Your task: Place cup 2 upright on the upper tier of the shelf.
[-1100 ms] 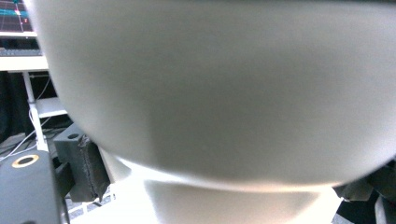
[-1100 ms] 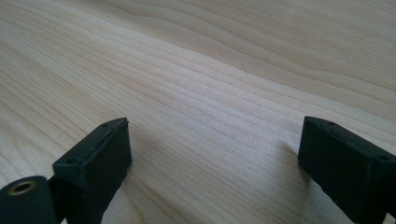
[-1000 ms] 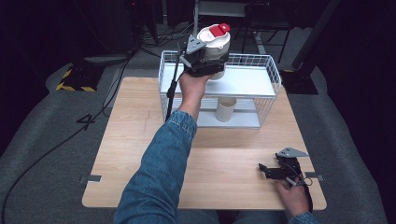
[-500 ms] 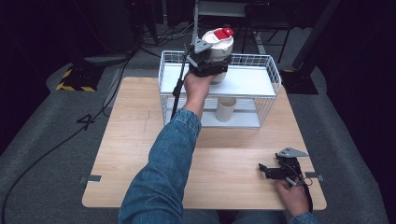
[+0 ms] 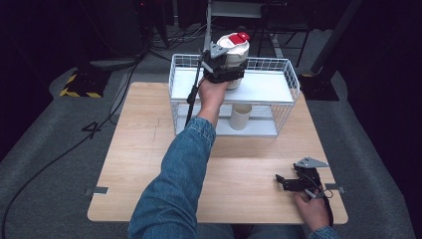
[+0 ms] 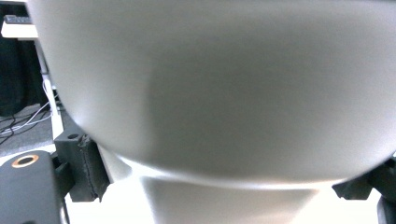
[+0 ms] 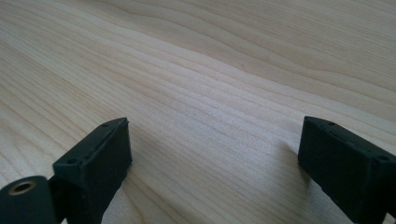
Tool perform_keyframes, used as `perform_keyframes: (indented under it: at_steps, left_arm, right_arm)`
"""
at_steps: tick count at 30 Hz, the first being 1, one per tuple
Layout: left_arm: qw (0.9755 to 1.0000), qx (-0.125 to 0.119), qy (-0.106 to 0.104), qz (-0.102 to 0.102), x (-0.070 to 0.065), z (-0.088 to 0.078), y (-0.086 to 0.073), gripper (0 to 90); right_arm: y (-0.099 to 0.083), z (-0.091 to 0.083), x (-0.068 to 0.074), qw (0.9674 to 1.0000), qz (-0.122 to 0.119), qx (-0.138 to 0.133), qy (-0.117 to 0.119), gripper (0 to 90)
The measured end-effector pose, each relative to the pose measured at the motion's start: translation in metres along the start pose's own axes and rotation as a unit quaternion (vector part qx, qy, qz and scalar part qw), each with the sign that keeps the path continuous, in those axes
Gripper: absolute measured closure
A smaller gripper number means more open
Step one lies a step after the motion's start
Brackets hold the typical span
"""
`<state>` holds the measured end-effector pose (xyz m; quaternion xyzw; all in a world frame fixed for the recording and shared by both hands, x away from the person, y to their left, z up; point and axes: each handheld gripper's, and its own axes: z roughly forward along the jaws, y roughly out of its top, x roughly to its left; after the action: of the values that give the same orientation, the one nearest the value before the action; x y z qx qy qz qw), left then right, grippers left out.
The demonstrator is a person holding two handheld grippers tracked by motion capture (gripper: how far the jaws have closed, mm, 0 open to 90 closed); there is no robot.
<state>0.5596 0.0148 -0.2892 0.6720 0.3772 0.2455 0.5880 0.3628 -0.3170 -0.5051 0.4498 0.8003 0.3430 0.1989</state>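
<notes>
A white container [image 5: 234, 54] with a red flip cap [image 5: 239, 37] is held at the upper shelf of a white wire rack [image 5: 286, 74]. My left gripper [image 5: 226, 69] is shut on it from the near side. In the left gripper view the container's grey-white wall [image 6: 210, 84] spans the gap between both jaws of the left gripper [image 6: 224, 179]. Whether its base touches the shelf I cannot tell. My right gripper [image 5: 284, 182] lies on the wooden table [image 5: 149, 149] at the front right. The right gripper [image 7: 215, 149] stands open over bare wood, with nothing between its jaws.
A white cup [image 5: 240, 117] stands on the rack's lower shelf. The rack sits at the table's far edge. A black cable [image 5: 191, 99] trails from the left gripper down the rack's front. Dark floor with cables surrounds the table.
My left gripper has shifted slightly to the right with the container, along the rack's upper shelf. The right gripper has stayed where it was.
</notes>
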Motion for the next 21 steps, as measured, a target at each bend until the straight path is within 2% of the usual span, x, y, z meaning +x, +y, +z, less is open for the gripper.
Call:
perform_keyframes:
  at_steps: [21]
  left_arm:
    - [0.9997, 0.022, 0.006, 0.008, -0.0023, 0.0041, -0.0034, 12.8]
  right_arm:
    - [0.0000, 0.0000, 0.0000, 1.0000, 0.000, 0.000, 0.000, 10.0]
